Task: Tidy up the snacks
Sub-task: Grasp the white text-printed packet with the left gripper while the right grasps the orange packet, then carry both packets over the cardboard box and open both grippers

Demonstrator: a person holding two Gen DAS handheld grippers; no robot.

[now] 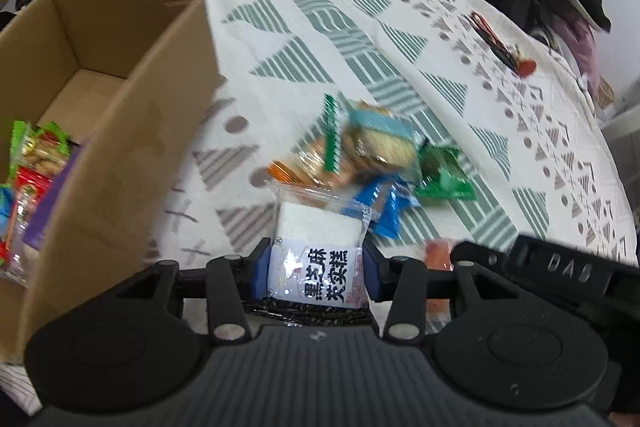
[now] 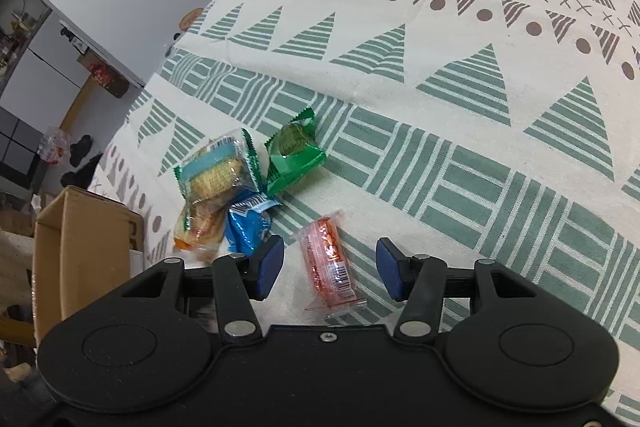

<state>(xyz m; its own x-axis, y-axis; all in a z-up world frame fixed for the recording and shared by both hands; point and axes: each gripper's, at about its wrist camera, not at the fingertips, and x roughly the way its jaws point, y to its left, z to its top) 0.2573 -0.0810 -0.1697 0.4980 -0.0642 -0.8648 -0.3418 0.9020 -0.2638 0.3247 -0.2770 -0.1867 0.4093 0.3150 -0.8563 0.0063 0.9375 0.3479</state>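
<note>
Left wrist view: the left gripper (image 1: pixel 316 269) pinches a white sesame-cake packet (image 1: pixel 318 251) just right of the cardboard box (image 1: pixel 120 131), likely carrying it there. The right gripper (image 2: pixel 330 267), spread wide, straddles an orange packet (image 2: pixel 328 259); closing comes next.

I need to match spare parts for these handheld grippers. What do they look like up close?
Both look alike: the left gripper and right gripper have black plastic bodies with two round discs, black linkage bars on silver pivot pins, and blue pads on the fingers. The left view shows the other unit's side with embossed letters "DAS". No cables or sleeves show.
</note>
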